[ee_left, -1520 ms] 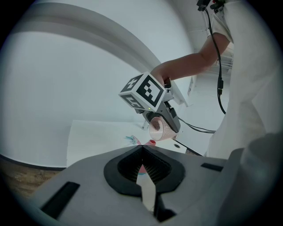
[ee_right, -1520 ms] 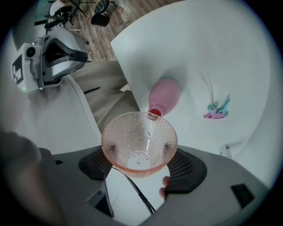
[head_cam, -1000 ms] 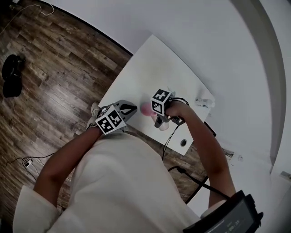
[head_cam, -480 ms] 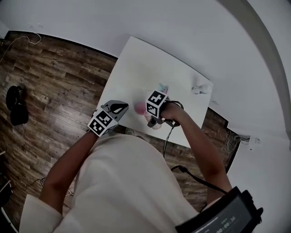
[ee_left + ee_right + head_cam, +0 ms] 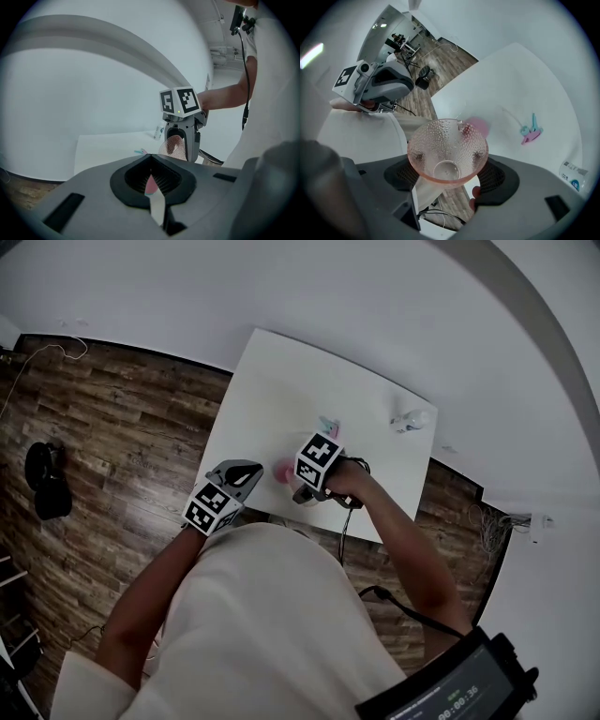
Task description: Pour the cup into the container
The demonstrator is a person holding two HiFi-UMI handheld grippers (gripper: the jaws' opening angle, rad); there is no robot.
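Observation:
My right gripper (image 5: 449, 174) is shut on a clear pink dimpled cup (image 5: 447, 151), tipped so that I look into its mouth; nothing shows inside it. Just past the cup's rim a blurred pink container (image 5: 478, 125) sits on the white table (image 5: 520, 79). In the head view my right gripper (image 5: 292, 476) is over the table's near edge. My left gripper (image 5: 246, 470) hangs to its left at the table's edge. In the left gripper view my left gripper (image 5: 153, 186) is shut with a pink sliver showing in the slit, facing the right gripper (image 5: 183, 140) and the cup (image 5: 171, 146).
A teal and pink clip (image 5: 529, 131) lies on the table beyond the container. A small bottle (image 5: 410, 420) lies near the far right corner. Wood floor (image 5: 103, 427) surrounds the table, with a cable (image 5: 394, 601) by the person's right arm.
The right gripper has tipped further downward with the cup still in it. The left gripper has risen a little, still shut. The head view has shifted.

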